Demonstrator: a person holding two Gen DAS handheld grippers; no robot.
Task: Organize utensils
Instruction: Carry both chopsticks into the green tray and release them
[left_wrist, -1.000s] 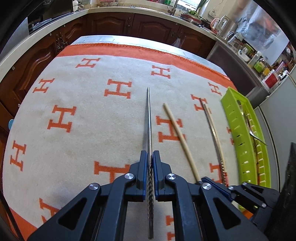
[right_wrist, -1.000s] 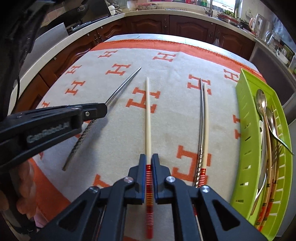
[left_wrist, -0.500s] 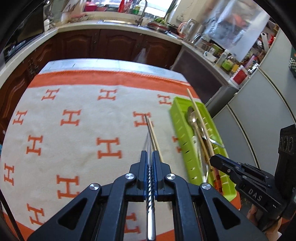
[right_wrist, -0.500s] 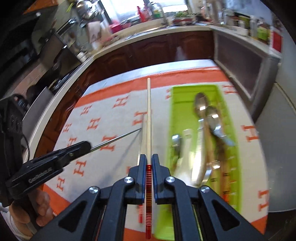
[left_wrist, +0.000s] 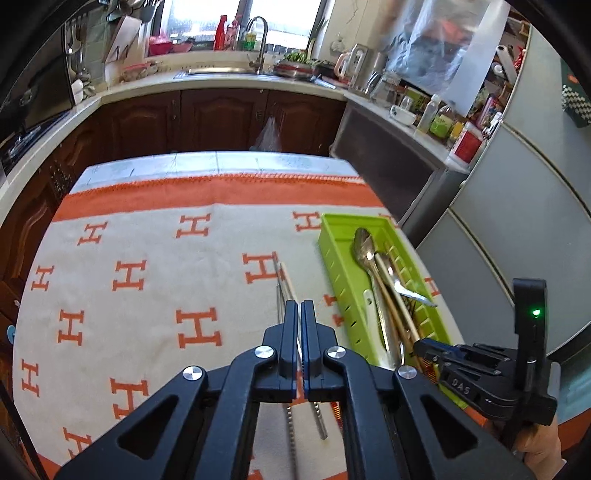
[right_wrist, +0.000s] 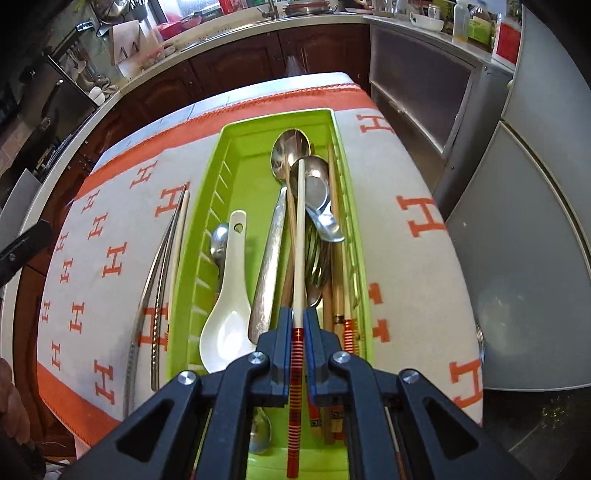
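My right gripper (right_wrist: 299, 321) is shut on a cream chopstick with a red-banded handle (right_wrist: 300, 240). It holds the chopstick lengthwise over the green tray (right_wrist: 195, 258), the tip above two metal spoons (right_wrist: 291, 147). The tray also holds a white ceramic spoon (right_wrist: 225, 295), a fork and several wooden chopsticks (right_wrist: 337, 258). My left gripper (left_wrist: 299, 314) is shut with nothing sticking out of its tips. It hangs above two metal chopsticks (left_wrist: 279, 291) and a wooden chopstick (left_wrist: 288, 277), which lie together on the cloth left of the tray (left_wrist: 336, 266). The right gripper (left_wrist: 419, 347) shows at the tray's near end.
An orange-and-cream cloth with H marks (left_wrist: 147, 277) covers the table. The tray sits close to the table's right edge, with grey appliance fronts (left_wrist: 517, 229) beyond it. Dark cabinets and a sink counter (left_wrist: 221, 77) run behind. A hand (left_wrist: 539, 450) holds the right gripper.
The metal chopstick that my left gripper held now lies on the cloth by the other pair, and that gripper has risen. My right gripper carried the cream chopstick from the cloth to over the tray.
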